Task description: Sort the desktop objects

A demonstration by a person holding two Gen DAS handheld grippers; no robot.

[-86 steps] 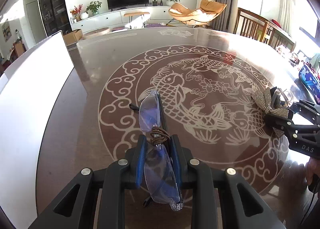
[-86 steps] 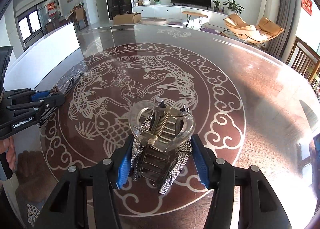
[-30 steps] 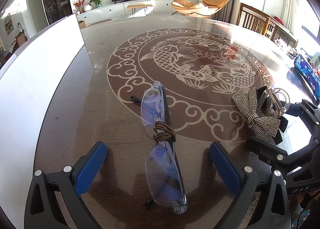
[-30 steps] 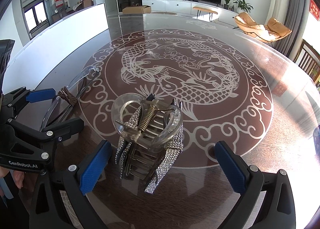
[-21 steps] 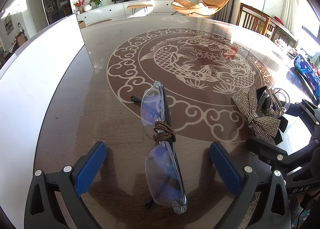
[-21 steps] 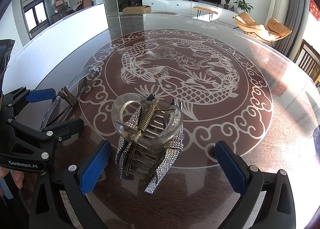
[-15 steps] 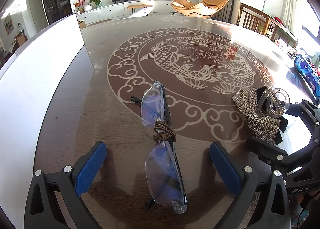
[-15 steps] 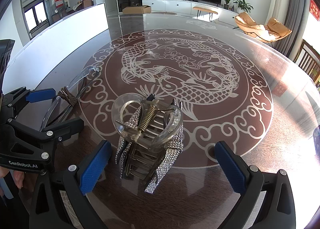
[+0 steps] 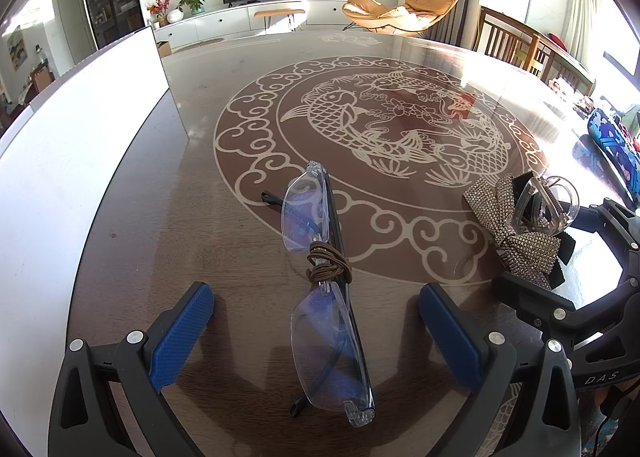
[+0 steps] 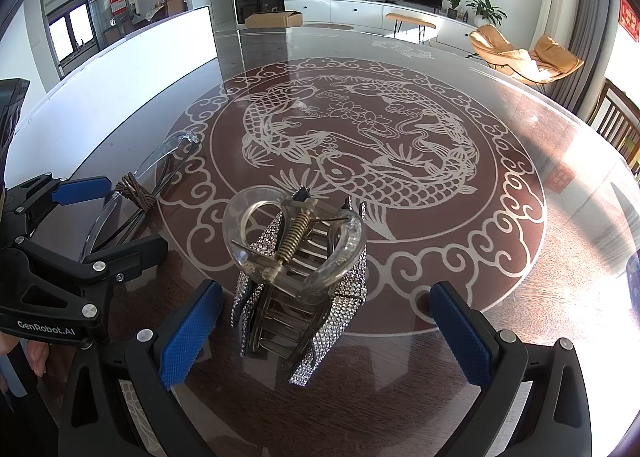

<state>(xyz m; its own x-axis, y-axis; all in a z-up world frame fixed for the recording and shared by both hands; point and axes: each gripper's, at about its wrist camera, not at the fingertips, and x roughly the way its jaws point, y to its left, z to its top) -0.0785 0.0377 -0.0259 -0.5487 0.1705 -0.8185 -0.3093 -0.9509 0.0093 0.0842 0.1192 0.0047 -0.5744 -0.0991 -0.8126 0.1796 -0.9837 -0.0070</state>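
Observation:
Folded clear glasses [image 9: 320, 281] lie on the table with a brown hair tie [image 9: 328, 267] wound around their bridge. My left gripper [image 9: 316, 333] is open, its blue pads on either side of the near lens, touching nothing. A clear claw clip sits on a rhinestone bow clip [image 10: 300, 277] on the table. My right gripper [image 10: 326, 333] is open around that pair, pads apart from it. The bow and clip also show in the left wrist view [image 9: 524, 229], and the glasses in the right wrist view [image 10: 152, 185].
The dark table [image 9: 380, 121] has a pale koi and cloud pattern. A white board [image 9: 60, 161] stands along its left side. A blue patterned case [image 9: 612, 141] lies at the far right. Chairs and a TV unit stand beyond the table.
Since 2.9 s ago both grippers have opened, leaving the glasses and the clips on the table nearer the front. Over the last second nothing has moved.

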